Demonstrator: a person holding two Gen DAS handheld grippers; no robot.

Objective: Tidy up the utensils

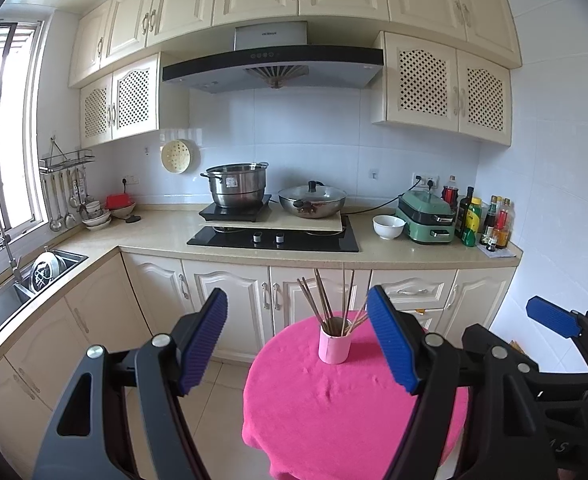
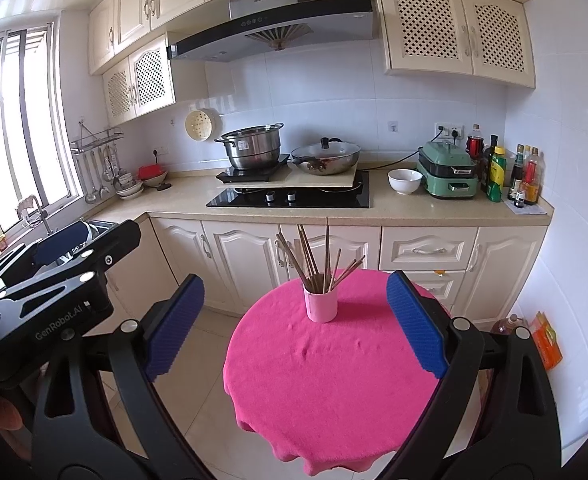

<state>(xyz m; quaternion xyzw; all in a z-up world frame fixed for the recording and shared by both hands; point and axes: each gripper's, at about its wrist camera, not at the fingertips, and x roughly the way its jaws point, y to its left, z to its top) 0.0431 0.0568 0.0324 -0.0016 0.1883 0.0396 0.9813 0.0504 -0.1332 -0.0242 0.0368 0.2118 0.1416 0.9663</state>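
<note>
Both tools hang above the near edge of the small round table [image 2: 333, 400], which is draped in a bright pink cloth, and neither has anything in it. The left hand-held gripper [image 1: 297, 344] is spread wide, jaws well apart. So is the right hand-held gripper [image 2: 295, 326], which frames the pink cup [image 2: 321, 304] from a distance without touching it.

The chopsticks [image 2: 317, 260] stand in that cup toward the far side of the table, fanned out and leaning at different angles, a few tipped well over to the right.

The cup looks light and narrow, and top-heavy with those long sticks. I'd guess a jaw brushing the leaning ends on the way in could lever it over and scatter everything. The cloth is soft and slightly rumpled, so it may be an unsteady footing, and it hangs loose over the edge. A tool dragging on it could tug the cup along.

Pinching one stick out of a crossed bundle may also lift its neighbours or flick them out. And with both tools side by side, they could knock each other reaching for the same spot.
</note>
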